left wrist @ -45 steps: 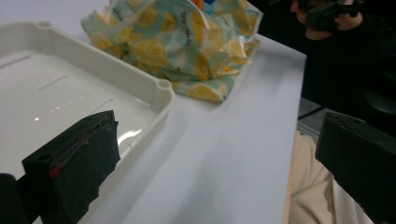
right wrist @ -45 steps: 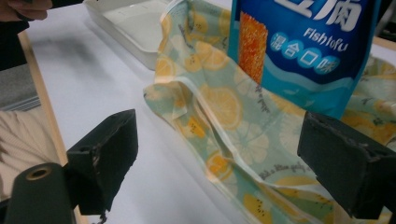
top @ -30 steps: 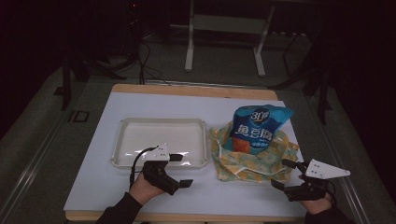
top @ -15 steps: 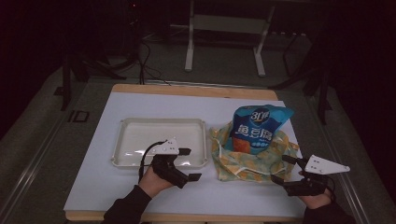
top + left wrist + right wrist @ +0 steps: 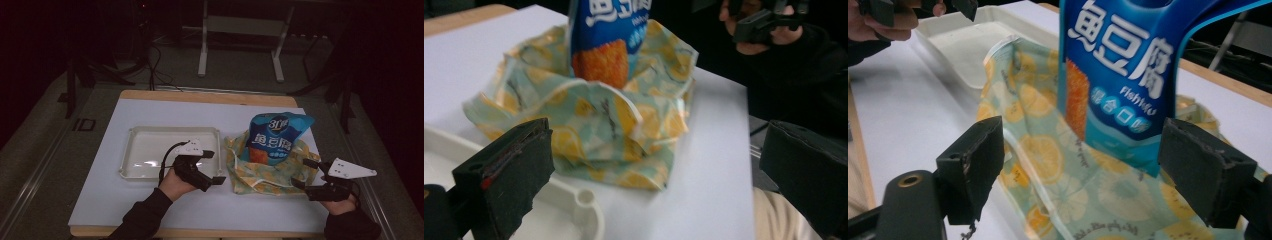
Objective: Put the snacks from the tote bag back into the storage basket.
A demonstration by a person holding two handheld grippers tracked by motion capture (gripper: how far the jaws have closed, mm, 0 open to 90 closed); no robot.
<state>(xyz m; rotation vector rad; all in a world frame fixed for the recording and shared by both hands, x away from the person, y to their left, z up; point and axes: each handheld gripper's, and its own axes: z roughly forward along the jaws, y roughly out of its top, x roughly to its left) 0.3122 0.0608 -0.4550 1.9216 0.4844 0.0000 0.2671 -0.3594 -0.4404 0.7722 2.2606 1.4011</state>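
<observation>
Up high, the camera sees the whole white table. A blue snack bag stands inside a yellow lemon-print bag near the right edge. A white tray sits just beside it, toward the middle.

The left gripper is held over the tray's near right corner. Its jaws are wide apart and hold nothing. The right gripper is at the lemon-print bag's right side. Its jaws are wide apart too, with nothing between them.

From the right gripper view, the snack bag's writing is big and clear. It has white Chinese letters and the small word "Fishtofu". From up high, the top of the snack bag reads "3D".
</observation>
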